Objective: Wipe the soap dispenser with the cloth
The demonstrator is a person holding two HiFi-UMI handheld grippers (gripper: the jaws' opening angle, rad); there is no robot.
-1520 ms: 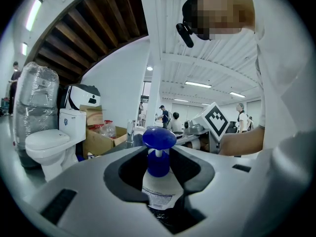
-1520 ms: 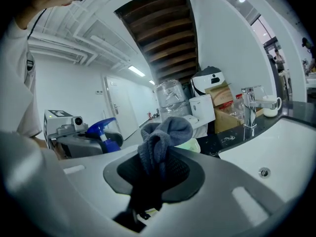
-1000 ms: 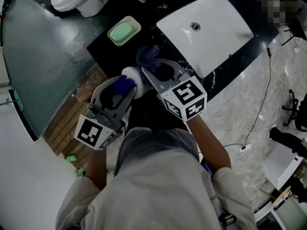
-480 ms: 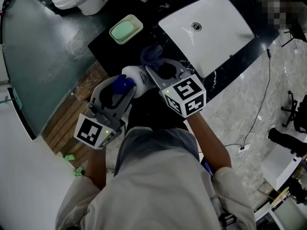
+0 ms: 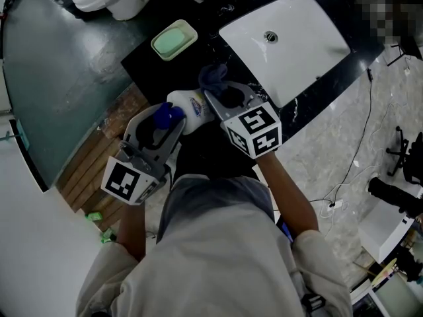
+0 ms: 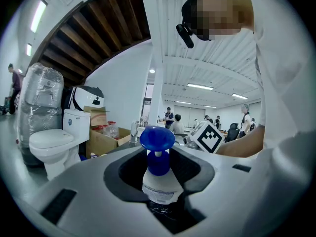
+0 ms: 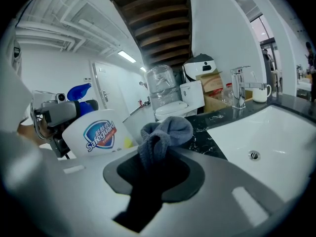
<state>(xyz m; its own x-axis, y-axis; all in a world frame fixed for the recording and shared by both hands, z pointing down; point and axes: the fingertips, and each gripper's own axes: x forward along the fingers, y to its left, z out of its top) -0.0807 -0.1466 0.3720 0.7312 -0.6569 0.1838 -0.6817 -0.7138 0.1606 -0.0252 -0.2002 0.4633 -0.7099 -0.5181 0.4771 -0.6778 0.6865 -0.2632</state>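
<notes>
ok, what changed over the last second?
The right gripper, shut on the cloth, slid a little along the soap dispenser toward the sink, uncovering its label. The left gripper kept its hold on the dispenser's neck; nothing taken or released.

Cloth [image 5: 213,76] right of soap dispenser [image 5: 187,105]

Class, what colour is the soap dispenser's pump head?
Blue pump head, clearest in the left gripper view.

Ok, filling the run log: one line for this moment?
left gripper shut on soap dispenser | right gripper shut on cloth | cloth beside dispenser
</notes>
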